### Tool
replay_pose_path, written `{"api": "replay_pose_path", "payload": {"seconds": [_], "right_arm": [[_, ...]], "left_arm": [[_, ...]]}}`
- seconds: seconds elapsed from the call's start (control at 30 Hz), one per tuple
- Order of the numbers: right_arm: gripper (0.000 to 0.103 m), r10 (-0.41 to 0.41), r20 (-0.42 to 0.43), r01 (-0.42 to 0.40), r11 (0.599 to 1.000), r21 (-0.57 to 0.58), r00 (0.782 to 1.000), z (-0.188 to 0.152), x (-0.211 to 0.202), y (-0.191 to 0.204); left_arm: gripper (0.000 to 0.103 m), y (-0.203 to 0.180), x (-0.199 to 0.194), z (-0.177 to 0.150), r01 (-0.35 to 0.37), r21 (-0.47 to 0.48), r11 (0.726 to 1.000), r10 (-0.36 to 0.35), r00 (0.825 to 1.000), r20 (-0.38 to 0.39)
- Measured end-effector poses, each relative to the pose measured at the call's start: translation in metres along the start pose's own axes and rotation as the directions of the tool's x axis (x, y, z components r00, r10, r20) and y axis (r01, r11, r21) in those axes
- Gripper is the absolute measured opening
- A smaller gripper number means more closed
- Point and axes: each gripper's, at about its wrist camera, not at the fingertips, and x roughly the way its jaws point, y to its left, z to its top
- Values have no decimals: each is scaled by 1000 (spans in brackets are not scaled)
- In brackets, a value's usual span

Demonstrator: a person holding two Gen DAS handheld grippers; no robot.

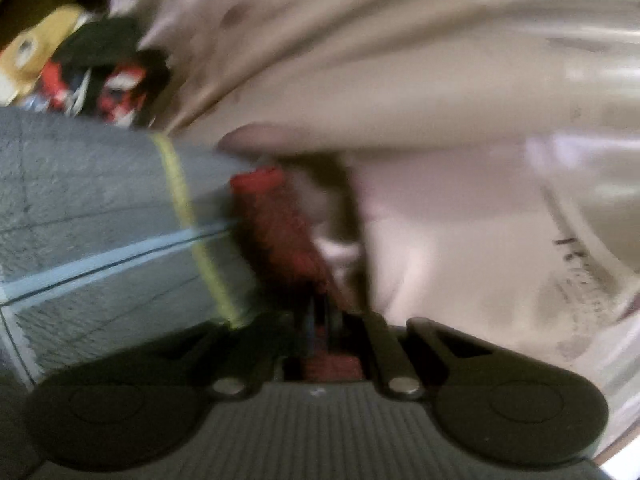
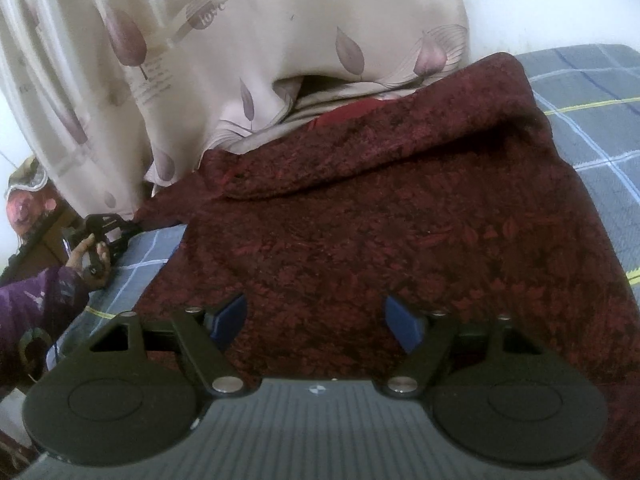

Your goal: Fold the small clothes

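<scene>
A dark red garment (image 2: pixel 400 220) with a leaf pattern lies spread on a blue-grey checked sheet (image 2: pixel 592 120), with a fold running along its far part. My right gripper (image 2: pixel 316 316) hovers open over the garment's near edge, its blue pads (image 2: pixel 230 316) well apart with nothing pinched. In the blurred left wrist view, my left gripper (image 1: pixel 324 320) is shut on a bunched strip of the red garment (image 1: pixel 276 220) at the sheet's (image 1: pixel 100 208) edge. The right wrist view shows the left gripper (image 2: pixel 120 228) at the garment's far left corner, held by a hand (image 2: pixel 90 256).
Beige fabric printed with leaves and lettering (image 2: pixel 260 40) hangs behind the garment and covers its far edge. A purple sleeve (image 2: pixel 36 304) is at the left. A heap of red, black and yellow things (image 1: pixel 80 64) lies beyond the sheet. White wall (image 2: pixel 540 4) is at the far right.
</scene>
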Motion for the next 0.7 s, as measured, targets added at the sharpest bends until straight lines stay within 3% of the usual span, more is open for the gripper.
{"api": "replay_pose_path", "payload": {"seconds": [0.2,0.4,0.57,0.7], "right_arm": [[77,7,4,-7,1000,14,1000,-1,-1,-3],[77,34,28,-36,997,70,999,-2,-4,-12],[77,54,55,-61,989,133,997,0,-12,-23],[78,65,81,-76,986,150,995,5,-21,-28]], "left_arm": [[5,-60,-14,-12,101,148,984,-101,995,-12],[5,-145,-33,-45,237,259,936,-227,972,-67],[5,-212,-39,-100,356,283,891,-318,933,-170],[5,-256,-31,-162,451,279,848,-368,879,-302]]}}
